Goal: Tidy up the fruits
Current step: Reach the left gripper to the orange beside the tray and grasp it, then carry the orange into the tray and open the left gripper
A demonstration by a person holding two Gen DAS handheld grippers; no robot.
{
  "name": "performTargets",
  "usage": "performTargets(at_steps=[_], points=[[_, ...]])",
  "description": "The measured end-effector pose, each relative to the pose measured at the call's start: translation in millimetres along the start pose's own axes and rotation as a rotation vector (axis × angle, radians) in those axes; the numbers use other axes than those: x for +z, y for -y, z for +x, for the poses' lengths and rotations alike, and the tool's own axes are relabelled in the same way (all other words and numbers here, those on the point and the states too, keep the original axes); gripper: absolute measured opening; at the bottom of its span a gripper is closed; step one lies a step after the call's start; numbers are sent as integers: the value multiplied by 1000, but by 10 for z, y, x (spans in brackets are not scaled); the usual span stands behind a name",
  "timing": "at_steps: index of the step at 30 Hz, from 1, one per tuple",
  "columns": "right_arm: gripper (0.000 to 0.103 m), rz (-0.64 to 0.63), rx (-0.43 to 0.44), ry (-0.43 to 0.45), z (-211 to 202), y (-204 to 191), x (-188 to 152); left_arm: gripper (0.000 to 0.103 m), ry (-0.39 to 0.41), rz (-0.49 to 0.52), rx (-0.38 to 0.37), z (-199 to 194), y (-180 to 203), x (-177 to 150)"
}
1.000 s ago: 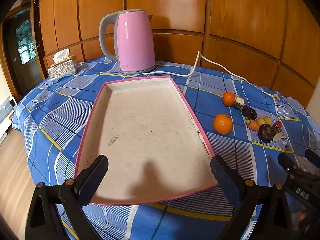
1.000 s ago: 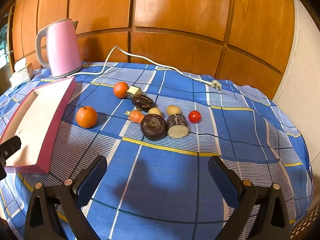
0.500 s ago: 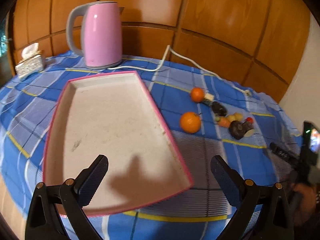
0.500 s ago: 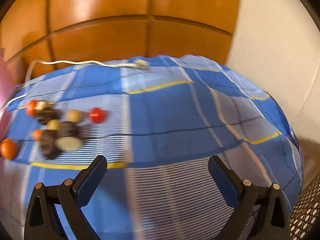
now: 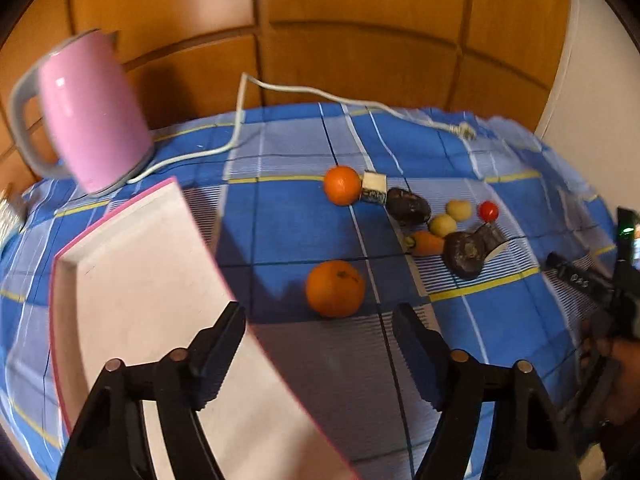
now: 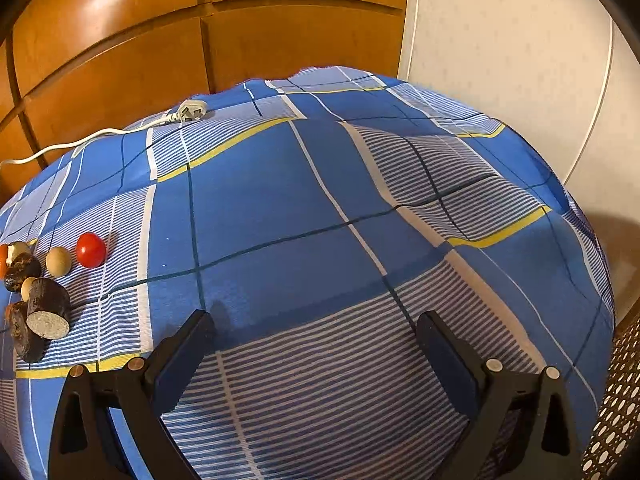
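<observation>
Wood-panelled walls stand behind a round table under a blue checked cloth. In the left wrist view, at ten o'clock stands a pink kettle, its white cord trailing toward twelve o'clock to a plug. Just beside the kettle, a pink-rimmed tray fills the eight o'clock side. The left gripper has just been closing; its jaws stand at a middling gap, with nothing between them, one finger over the tray's edge, the other over bare cloth. Just ahead of it lies a large orange. A smaller orange sits toward one o'clock, touching a pale cube. From there to three o'clock the other pieces cluster: a dark fruit, two yellow balls, a carrot, two dark halves and a red tomato. At far right a hand carries the right gripper, its jaws wide over bare cloth, the cluster at its nine o'clock.
</observation>
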State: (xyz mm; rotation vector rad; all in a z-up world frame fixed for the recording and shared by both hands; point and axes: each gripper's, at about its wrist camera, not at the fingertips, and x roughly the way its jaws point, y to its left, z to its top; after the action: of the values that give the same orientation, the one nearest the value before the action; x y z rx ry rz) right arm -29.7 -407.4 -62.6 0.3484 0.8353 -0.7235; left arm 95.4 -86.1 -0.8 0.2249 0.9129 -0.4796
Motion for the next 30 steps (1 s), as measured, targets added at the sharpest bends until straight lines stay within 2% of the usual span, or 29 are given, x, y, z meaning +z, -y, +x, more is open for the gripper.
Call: performTargets(at_steps=[7, 9, 10, 13, 19, 25, 28, 30], points=[[103, 6, 0, 8, 12, 6, -3, 66, -68, 80, 13, 385, 129, 158], [103, 8, 2, 10, 8, 11, -8, 46, -100, 96, 6, 501, 150, 174], [103, 8, 3, 10, 10, 13, -3, 42, -114, 99, -1, 553, 149, 171], [103, 11, 3, 14, 10, 17, -5, 41, -101, 90, -12, 583, 135, 159], [103, 8, -2, 20, 5, 10, -9, 40, -24, -10, -52, 359, 19, 141], [103, 6, -4, 21, 3, 11, -8, 40, 88, -193, -80, -135, -288, 4], [103, 4, -6, 20, 1, 11, -6, 40, 117, -284, -60, -317, -537, -94], [103, 3, -7, 20, 2, 10, -6, 40, 117, -342, -21, -342, -728, -172]])
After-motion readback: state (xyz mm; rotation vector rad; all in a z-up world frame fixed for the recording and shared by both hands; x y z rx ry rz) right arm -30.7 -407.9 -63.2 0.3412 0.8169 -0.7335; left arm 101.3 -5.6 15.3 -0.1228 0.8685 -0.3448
